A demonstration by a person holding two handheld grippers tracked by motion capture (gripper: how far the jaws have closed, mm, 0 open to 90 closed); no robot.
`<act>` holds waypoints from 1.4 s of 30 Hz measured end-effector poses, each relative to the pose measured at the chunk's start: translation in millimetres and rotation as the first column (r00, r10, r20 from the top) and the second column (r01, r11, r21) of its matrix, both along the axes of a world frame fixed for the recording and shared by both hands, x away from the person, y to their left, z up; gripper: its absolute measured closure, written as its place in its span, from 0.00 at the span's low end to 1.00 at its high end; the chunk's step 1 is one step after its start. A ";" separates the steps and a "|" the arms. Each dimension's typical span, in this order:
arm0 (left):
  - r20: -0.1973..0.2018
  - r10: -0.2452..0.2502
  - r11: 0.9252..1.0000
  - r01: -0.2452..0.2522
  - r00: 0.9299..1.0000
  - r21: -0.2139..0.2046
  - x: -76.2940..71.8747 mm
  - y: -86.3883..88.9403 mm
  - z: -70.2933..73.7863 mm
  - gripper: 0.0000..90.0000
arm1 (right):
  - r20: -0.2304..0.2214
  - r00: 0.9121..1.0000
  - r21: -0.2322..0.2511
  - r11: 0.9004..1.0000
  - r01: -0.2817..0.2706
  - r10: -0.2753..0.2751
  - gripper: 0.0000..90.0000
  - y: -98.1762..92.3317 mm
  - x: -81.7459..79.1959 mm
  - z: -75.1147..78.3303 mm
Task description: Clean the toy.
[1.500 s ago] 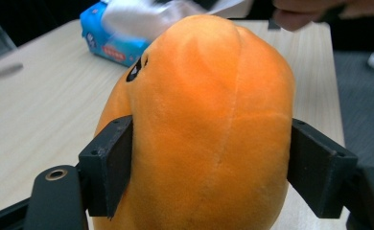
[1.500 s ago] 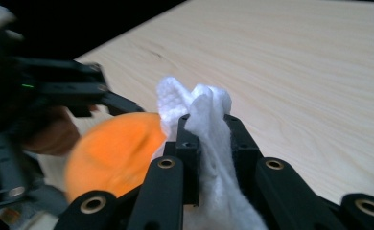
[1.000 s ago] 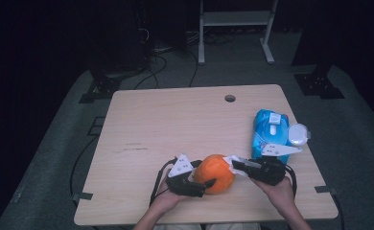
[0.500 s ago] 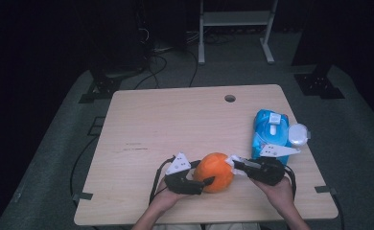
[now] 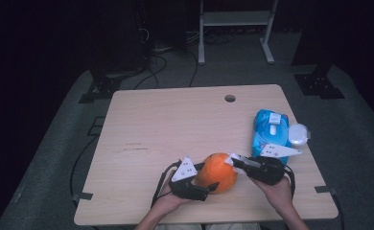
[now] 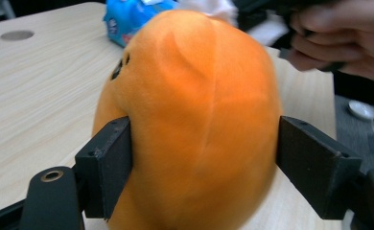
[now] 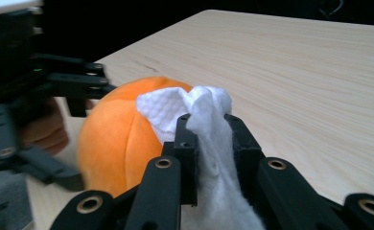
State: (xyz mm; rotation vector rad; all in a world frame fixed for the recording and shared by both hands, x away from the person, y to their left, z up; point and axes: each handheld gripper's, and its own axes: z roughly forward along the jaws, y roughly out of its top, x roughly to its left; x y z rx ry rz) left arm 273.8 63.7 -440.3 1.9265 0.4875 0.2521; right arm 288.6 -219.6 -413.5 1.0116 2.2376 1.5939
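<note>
— Two grippers, one toy between them. What does your left side have?

— My left gripper point(image 5: 209, 184) sits near the front edge of the table point(image 5: 142, 124), a little left of centre in the high view. Its jaws straddle the orange plush ball point(image 5: 217, 172). In the left gripper view one pad presses into the plush on the left flank, and the other pad stands right at the right flank, so I am grasping the ball point(image 6: 194, 124). Those jaws have just been opening a touch, with the ball between them the whole width.

— And the ball itself?

— It rests on the wood between my two hands, close to the front edge, with dark stitched marks high on its left side in the left gripper view.

— Then the right?

— My right gripper point(image 5: 235, 161) comes in from the right, its tip at the top of the ball. Its jaws are clenched on a white wipe point(image 7: 199, 120), which bunches up above the pads and lies against the orange plush point(image 7: 118, 139).

— Anything further right?

— A blue pack of wipes point(image 5: 270, 132) lies near the table's right edge, with a small round white lid point(image 5: 298, 134) just beside it.
</note>
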 end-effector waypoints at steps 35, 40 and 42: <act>-0.002 0.006 0.998 -0.006 1.000 0.059 1.2 7.5 18.2 0.39 | 0.058 0.993 0.018 0.994 -0.108 0.107 0.86 33.2 -23.2 15.7; -0.011 0.010 1.000 -0.010 1.000 0.007 3.3 4.2 13.8 0.29 | -0.001 0.996 0.066 0.994 -0.085 0.085 0.86 21.7 -10.4 4.8; -0.006 0.011 0.999 -0.011 1.000 -0.033 5.0 6.9 12.9 0.23 | -0.015 0.998 0.073 0.995 -0.066 0.068 0.86 16.4 -7.7 2.7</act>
